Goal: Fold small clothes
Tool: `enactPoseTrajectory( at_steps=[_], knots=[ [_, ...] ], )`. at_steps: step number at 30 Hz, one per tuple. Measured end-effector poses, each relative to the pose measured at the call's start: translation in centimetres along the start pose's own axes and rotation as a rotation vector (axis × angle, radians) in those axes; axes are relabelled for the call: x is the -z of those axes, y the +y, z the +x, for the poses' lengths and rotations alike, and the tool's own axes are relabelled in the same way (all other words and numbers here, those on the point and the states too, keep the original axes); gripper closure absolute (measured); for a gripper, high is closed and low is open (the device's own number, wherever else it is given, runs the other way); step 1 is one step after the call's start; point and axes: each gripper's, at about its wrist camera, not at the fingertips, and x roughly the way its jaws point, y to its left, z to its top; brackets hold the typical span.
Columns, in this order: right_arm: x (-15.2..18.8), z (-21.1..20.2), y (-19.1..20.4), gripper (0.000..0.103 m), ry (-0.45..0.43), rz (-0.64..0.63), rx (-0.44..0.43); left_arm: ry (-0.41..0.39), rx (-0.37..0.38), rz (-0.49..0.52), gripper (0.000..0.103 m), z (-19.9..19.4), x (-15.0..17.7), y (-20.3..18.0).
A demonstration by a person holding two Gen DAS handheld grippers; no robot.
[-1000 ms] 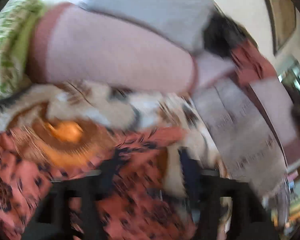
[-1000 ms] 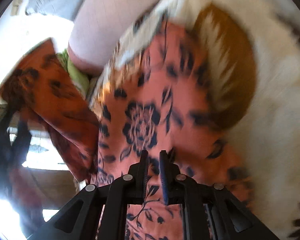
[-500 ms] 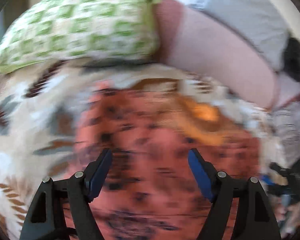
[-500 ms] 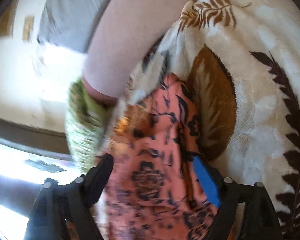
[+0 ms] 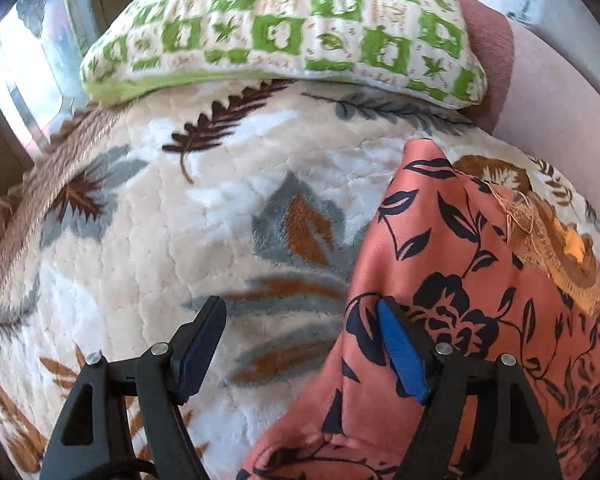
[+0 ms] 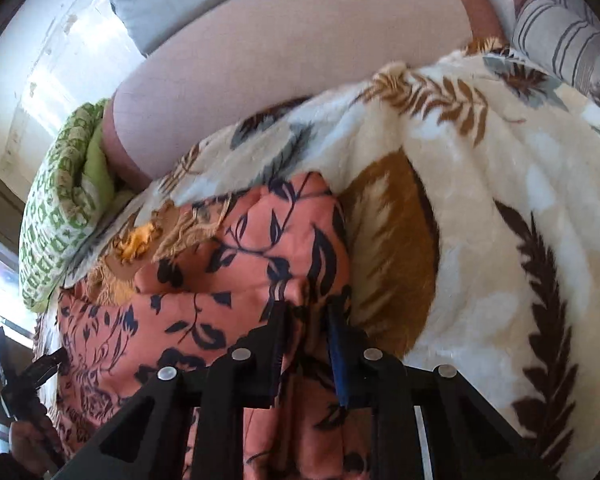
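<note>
An orange garment with a dark floral print lies crumpled on a cream leaf-patterned blanket. My left gripper hangs open over the garment's left edge. Its blue-padded right finger is over the cloth and its left finger is over bare blanket. In the right wrist view my right gripper has its jaws closing, nearly together, with a bunched fold of the garment pinched between them. A frayed orange-gold edge shows at the garment's far side.
A green-and-white patterned pillow lies at the blanket's far end, against a long pink cushion. A striped pillow and a grey one lie beyond. A bright window is at the left.
The left gripper swung down and left, from over the garment to its left edge. The right jaws opened wide half a second ago and have closed on a fold of the garment.
</note>
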Motion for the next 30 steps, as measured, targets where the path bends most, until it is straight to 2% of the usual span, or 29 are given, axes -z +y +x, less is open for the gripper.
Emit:
enactPoseTrajectory(
  at_steps=[4, 5, 7, 9, 11, 12, 13, 15, 16, 18, 20, 23, 25, 28, 29, 30],
  knots=[
    [-0.7, -1.4, -1.2, 0.08, 0.036, 0.102, -0.034, -0.027, 0.026, 0.007, 0.025, -2.8, 0.9, 0.5],
    [-0.9, -2.4, -1.1, 0.08, 0.009, 0.11, -0.045, -0.052, 0.052, 0.022, 0.025, -3.9, 1.2, 0.5],
    [-1.0, -4.3, -0.2, 0.079, -0.056, 0.061, -0.06, -0.085, 0.1, 0.043, 0.025, -5.1, 1.6, 0.3],
    [-0.4, -5.0, 1.5, 0.078, -0.053, -0.02, -0.114, -0.095, 0.135, 0.067, 0.025, -5.7, 1.9, -0.6],
    [0.8, -4.0, 3.3, 0.078, 0.03, -0.063, -0.203, -0.081, 0.155, 0.112, 0.025, -5.2, 2.0, -2.1],
    [1.6, -3.1, 4.1, 0.078, 0.085, -0.083, -0.228, -0.066, 0.139, 0.133, 0.025, -4.6, 2.0, -2.9],
    [2.2, -2.4, 4.5, 0.078, 0.126, -0.104, -0.227, -0.045, 0.115, 0.151, 0.025, -3.9, 2.2, -3.6],
    [4.2, 0.9, 5.4, 0.078, 0.271, -0.192, -0.132, 0.022, 0.024, 0.17, 0.023, -1.3, 2.6, -4.0],
    [4.6, 0.9, 5.3, 0.079, 0.241, -0.217, -0.141, 0.049, 0.055, 0.119, 0.022, -0.4, 2.8, -3.3],
    [4.3, 0.4, 5.0, 0.079, 0.263, -0.205, -0.152, 0.064, 0.107, 0.023, 0.022, -0.6, 2.6, -1.9],
    [4.1, -0.2, 4.1, 0.079, 0.292, -0.149, -0.178, 0.079, 0.123, 0.025, 0.022, -1.7, 2.6, -1.0],
    [4.9, -1.7, 2.4, 0.079, 0.308, -0.108, -0.216, 0.051, 0.152, 0.02, 0.022, -4.5, 2.8, 1.3],
    [5.2, -3.0, 1.6, 0.079, 0.312, -0.085, -0.2, 0.035, 0.196, -0.012, 0.023, -7.3, 3.8, 4.3],
    [6.2, -5.0, 0.8, 0.077, 0.27, -0.074, -0.2, 0.013, 0.204, -0.043, 0.022, -10.5, 5.9, 9.2],
    [6.8, -6.1, 0.5, 0.076, 0.253, -0.063, -0.21, 0.009, 0.204, -0.052, 0.022, -11.3, 6.7, 10.5],
    [7.3, -7.1, 0.1, 0.067, 0.235, -0.049, -0.219, 0.008, 0.2, -0.062, 0.022, -12.2, 7.8, 12.2]
  ],
)
